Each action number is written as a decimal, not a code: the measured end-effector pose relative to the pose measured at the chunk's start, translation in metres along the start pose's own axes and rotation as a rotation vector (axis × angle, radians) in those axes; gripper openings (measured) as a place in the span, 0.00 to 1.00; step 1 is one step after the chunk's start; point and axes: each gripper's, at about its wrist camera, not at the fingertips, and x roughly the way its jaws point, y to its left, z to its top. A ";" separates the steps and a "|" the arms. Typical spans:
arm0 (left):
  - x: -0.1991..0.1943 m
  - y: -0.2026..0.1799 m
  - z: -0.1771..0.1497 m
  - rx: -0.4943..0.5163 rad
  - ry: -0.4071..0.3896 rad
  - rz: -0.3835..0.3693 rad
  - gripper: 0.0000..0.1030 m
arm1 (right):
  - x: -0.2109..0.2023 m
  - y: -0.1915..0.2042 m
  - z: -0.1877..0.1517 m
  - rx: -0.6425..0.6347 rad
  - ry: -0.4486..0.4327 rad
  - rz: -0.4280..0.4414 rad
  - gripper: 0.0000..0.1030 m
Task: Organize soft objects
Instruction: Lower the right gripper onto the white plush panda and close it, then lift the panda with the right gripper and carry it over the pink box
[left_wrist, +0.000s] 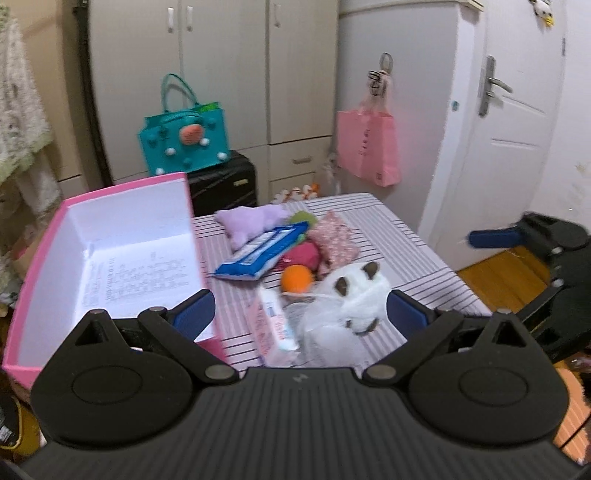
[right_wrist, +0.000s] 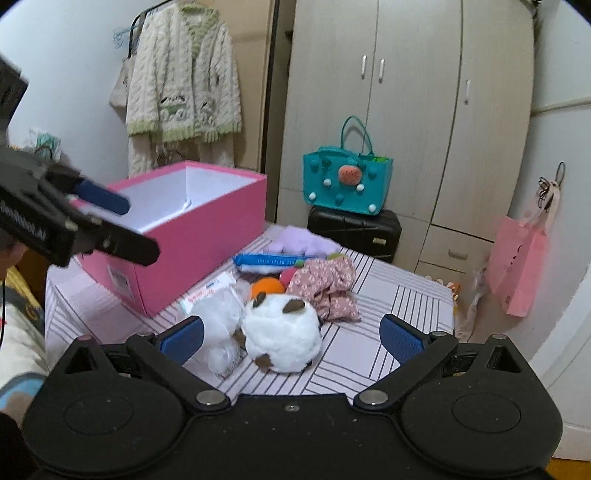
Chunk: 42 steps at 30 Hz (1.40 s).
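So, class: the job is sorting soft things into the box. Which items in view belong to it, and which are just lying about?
Belongs to the job:
white plush toy
purple plush
floral cloth
orange ball
pink box

Just lying about:
teal bag
black suitcase
pink paper bag

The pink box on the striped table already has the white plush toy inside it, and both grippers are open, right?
Not quite. The pink box holds no toy; the white plush toy lies on the striped table beside it, as the right wrist view shows. Both the left gripper and right gripper are open.
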 end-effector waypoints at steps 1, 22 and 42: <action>0.003 -0.002 0.001 0.003 0.004 -0.017 0.97 | 0.004 -0.001 -0.001 -0.004 0.006 0.002 0.98; 0.130 -0.036 0.026 0.097 0.229 -0.225 0.77 | 0.096 -0.030 -0.039 0.050 0.122 0.164 0.72; 0.139 -0.040 0.014 0.092 0.268 -0.230 0.63 | 0.100 -0.018 -0.040 0.053 0.097 0.198 0.58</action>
